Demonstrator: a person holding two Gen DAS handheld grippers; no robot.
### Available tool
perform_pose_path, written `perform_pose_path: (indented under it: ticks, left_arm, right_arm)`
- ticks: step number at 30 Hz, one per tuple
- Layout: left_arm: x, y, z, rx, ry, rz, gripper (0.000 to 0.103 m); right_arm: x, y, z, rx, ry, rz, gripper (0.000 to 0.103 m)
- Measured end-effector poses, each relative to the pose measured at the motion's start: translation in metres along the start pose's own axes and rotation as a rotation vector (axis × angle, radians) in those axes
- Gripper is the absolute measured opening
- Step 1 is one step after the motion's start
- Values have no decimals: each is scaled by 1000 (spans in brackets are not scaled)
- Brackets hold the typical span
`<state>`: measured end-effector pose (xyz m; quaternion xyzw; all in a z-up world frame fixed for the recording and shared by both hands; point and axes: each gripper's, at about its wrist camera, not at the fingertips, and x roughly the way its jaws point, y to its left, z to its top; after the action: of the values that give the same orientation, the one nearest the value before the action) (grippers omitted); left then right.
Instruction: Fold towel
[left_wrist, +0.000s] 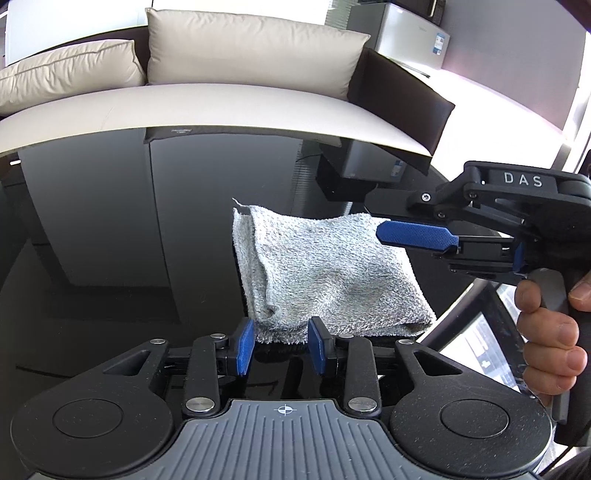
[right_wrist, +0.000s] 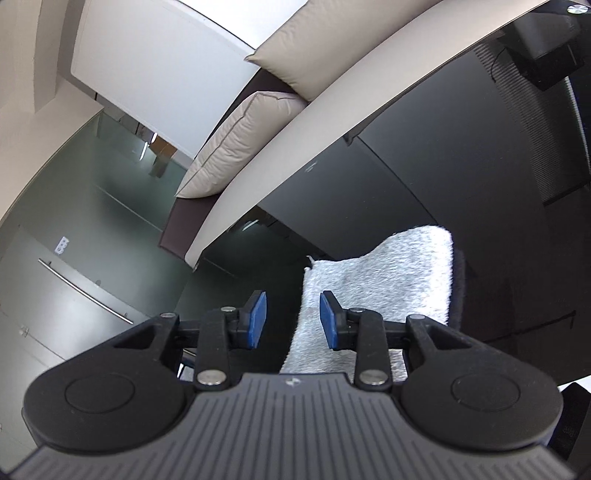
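Both tools hanging w/ jaws apart, folded towel (left_wrist: 325, 273) lying on black counter (left_wrist: 110, 258).
Left tool (left_wrist: 282, 343) sitting at towel's near edge; right tool (right_wrist: 293, 321) hovering over far corner; sofa cushions (left_wrist: 251, 51) sitting beyond.

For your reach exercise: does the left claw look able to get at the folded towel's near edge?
Probably yes: the left claw is open, the towel edge lies just ahead between its pads, nothing between them.
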<state>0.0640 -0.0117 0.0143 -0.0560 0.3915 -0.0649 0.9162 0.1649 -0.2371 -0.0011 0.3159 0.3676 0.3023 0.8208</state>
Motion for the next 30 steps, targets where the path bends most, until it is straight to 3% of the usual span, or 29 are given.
perform_pose_path:
  ticks: [5,10,21,27,30]
  left_arm:
    - [-1,3,5,-29,-26,-26,29]
    - [10,2,13,-31,-41,-19,29]
    - [42,8,38,-18,-97,19,29]
    - [56,7,45,-5,-90,26,28]
    - [60,8,46,-7,-91,26,21]
  right_arm:
    - [-8,-6,0,-61,-37,-132,35]
    - [-8,-10,-6,-111,-38,-187,36]
    - [-2,-14,-10,-159,-33,-215,37]
    - [-3,-16,-9,-162,-32,-218,37]
    - [-2,-17,-9,-160,-28,-225,37]
